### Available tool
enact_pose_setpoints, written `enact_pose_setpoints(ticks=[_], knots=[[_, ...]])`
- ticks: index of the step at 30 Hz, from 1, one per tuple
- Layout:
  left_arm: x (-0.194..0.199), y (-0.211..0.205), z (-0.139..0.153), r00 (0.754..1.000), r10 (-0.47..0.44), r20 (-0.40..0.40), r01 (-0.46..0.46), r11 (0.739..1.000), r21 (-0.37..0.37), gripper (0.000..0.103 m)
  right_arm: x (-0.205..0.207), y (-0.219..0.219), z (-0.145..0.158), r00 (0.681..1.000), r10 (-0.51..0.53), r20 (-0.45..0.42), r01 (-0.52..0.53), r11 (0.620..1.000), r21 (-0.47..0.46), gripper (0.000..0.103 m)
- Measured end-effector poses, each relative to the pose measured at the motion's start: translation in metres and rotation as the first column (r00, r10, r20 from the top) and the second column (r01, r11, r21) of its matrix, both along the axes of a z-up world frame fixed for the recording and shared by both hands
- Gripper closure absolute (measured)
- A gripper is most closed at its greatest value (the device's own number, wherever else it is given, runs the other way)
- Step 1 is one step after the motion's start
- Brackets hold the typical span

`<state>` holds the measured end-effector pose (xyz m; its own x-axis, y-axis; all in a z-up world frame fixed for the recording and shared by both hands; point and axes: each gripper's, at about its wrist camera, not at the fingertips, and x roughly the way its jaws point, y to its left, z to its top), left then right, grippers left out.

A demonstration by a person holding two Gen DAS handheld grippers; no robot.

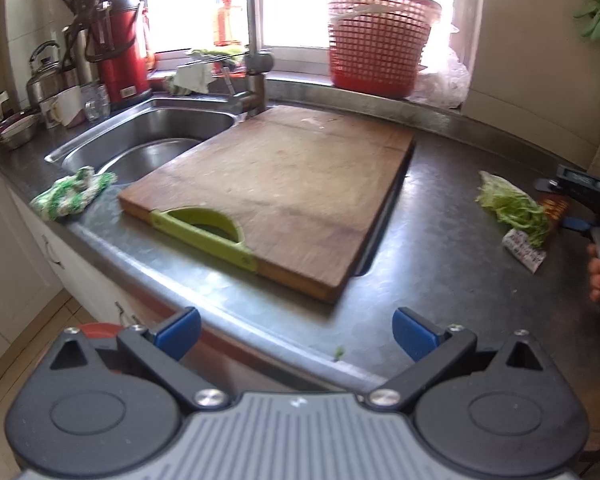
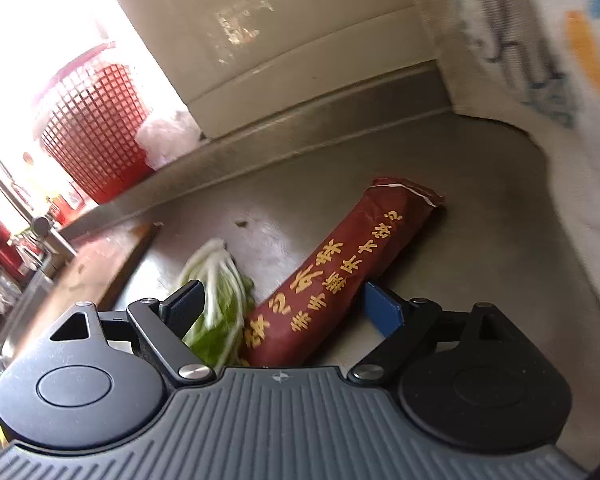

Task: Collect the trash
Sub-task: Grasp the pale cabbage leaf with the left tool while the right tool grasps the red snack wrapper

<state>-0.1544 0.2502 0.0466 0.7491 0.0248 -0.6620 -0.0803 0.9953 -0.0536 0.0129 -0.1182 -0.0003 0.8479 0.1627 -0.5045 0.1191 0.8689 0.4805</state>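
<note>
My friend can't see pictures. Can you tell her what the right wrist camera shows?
The open right gripper hovers low over a grey counter, its fingers either side of a long red wrapper with yellow writing and a leafy green vegetable scrap. A red basket stands behind by the bright window.

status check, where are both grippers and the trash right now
Left gripper open, empty, hovering at the counter edge. Right gripper open, straddling red wrapper and cabbage leaf, neither gripped. Nothing blocking.
</note>
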Motion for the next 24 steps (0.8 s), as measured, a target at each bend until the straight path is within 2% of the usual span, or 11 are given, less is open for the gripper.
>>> enact_pose_setpoints(ticks=[3, 6, 9, 11, 13, 15, 18, 20, 23, 24], knots=[[0.011, -0.014, 0.004, 0.999, -0.037, 0.006, 0.037, 0.999, -0.007, 0.002, 0.02, 0.002, -0.004, 0.998, 0.047, 0.037, -0.049, 0.996, 0.068, 0.0], [0.027, -0.03, 0.01, 0.996, -0.085, 0.019, 0.085, 0.996, -0.006, 0.002, 0.036, 0.0, -0.009, 0.99, 0.111, 0.087, -0.125, 0.976, 0.177, 0.0], [0.048, -0.05, 0.015, 0.99, -0.136, 0.037, 0.137, 0.991, -0.009, 0.002, 0.045, -0.003, -0.013, 0.968, 0.19, 0.164, -0.232, 0.927, 0.293, 0.0], [0.064, -0.065, 0.018, 0.984, -0.172, 0.05, 0.173, 0.985, -0.015, 0.002, 0.046, -0.004, -0.018, 0.949, 0.24, 0.205, -0.298, 0.892, 0.339, 0.0], [0.082, -0.082, 0.018, 0.976, -0.21, 0.055, 0.211, 0.977, -0.013, 0.006, 0.049, -0.004, -0.019, 0.938, 0.28, 0.205, -0.339, 0.867, 0.366, 0.0], [0.1, -0.096, 0.017, 0.968, -0.242, 0.064, 0.243, 0.97, -0.009, 0.007, 0.05, -0.001, -0.019, 0.942, 0.28, 0.184, -0.329, 0.879, 0.346, 0.0], [0.127, -0.113, 0.012, 0.959, -0.274, 0.07, 0.275, 0.961, -0.007, 0.016, 0.052, 0.002, -0.016, 0.963, 0.244, 0.117, -0.268, 0.924, 0.275, 0.0], [0.144, -0.122, 0.01, 0.954, -0.292, 0.069, 0.294, 0.956, -0.015, 0.02, 0.05, 0.003, -0.016, 0.972, 0.22, 0.089, -0.235, 0.94, 0.246, 0.007], [0.163, -0.134, 0.009, 0.945, -0.317, 0.078, 0.321, 0.947, -0.034, 0.024, 0.051, 0.002, -0.018, 0.981, 0.188, 0.048, -0.194, 0.957, 0.214, 0.04], [0.167, -0.138, 0.008, 0.94, -0.331, 0.084, 0.335, 0.941, -0.038, 0.024, 0.053, 0.001, -0.02, 0.982, 0.183, 0.041, -0.187, 0.959, 0.214, 0.048]])
